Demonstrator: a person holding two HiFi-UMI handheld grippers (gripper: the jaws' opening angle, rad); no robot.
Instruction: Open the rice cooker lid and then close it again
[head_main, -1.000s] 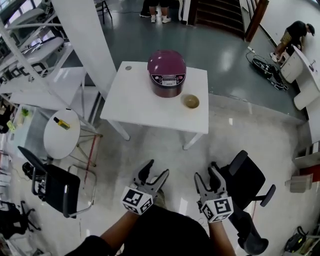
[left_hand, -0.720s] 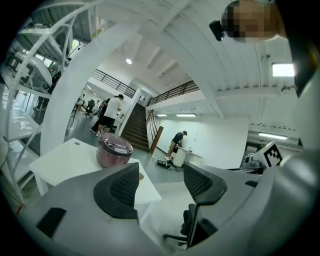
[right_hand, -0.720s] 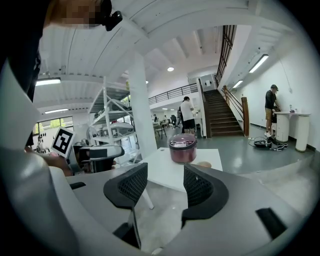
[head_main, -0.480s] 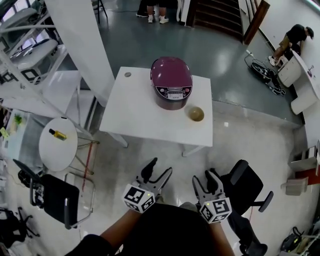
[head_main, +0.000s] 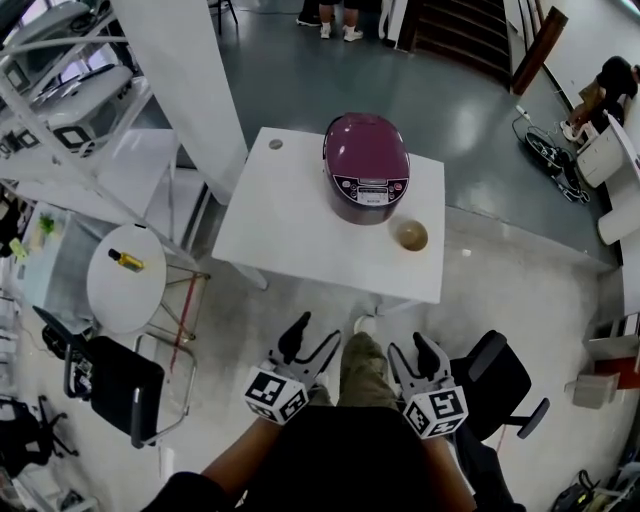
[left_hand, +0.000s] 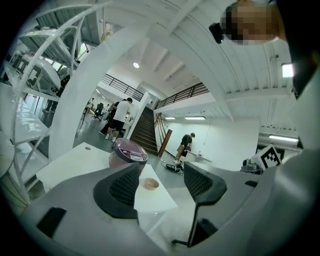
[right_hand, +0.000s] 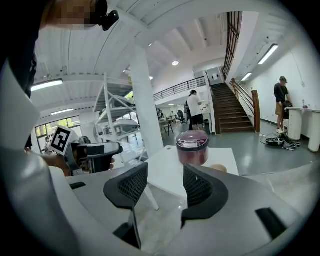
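Note:
A maroon rice cooker (head_main: 366, 166) with its lid down stands at the far side of a white square table (head_main: 300, 225); it also shows in the left gripper view as the cooker (left_hand: 128, 152) and in the right gripper view as the cooker (right_hand: 192, 146). A small tan bowl (head_main: 410, 235) sits beside it on the table's right. My left gripper (head_main: 310, 340) and right gripper (head_main: 410, 355) hang well short of the table, close to my body, both open with nothing between the jaws.
A black office chair (head_main: 105, 380) stands at the left and another (head_main: 495, 385) at the right. A small round table (head_main: 135, 275) carries a bottle (head_main: 125, 260). A white pillar (head_main: 185, 80) and metal shelving (head_main: 60, 90) rise to the left. People stand far off.
I have stepped closer; the table and cooker loom nearer and have shifted right in the head view. A leg now shows between the grippers. Both grippers stay open.

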